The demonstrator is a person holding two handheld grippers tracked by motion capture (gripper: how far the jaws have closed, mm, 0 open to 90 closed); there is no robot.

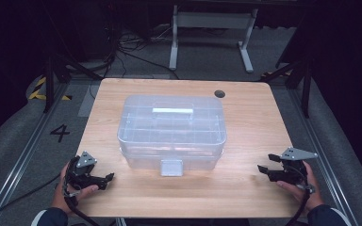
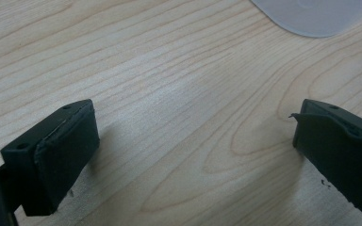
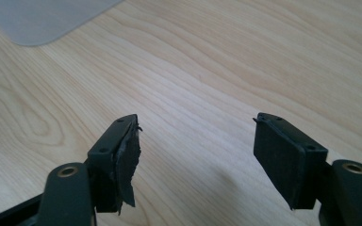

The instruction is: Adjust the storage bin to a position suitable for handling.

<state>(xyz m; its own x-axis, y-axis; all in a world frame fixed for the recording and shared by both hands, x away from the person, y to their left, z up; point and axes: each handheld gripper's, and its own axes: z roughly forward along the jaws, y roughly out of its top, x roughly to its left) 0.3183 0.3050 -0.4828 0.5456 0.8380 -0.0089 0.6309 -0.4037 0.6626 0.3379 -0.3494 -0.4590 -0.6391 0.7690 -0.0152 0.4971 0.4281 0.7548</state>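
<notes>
Your clear storage box sits mid-table, its contents too hazy to read. Left of its latch, your left gripper gapes empty; to the right, your right gripper stands parted, holding nothing.

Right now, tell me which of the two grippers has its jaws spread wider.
The left gripper: in its own view the jaws stand near the picture's two edges, while the right gripper shows a narrower gap. Both are empty over bare table.
</notes>
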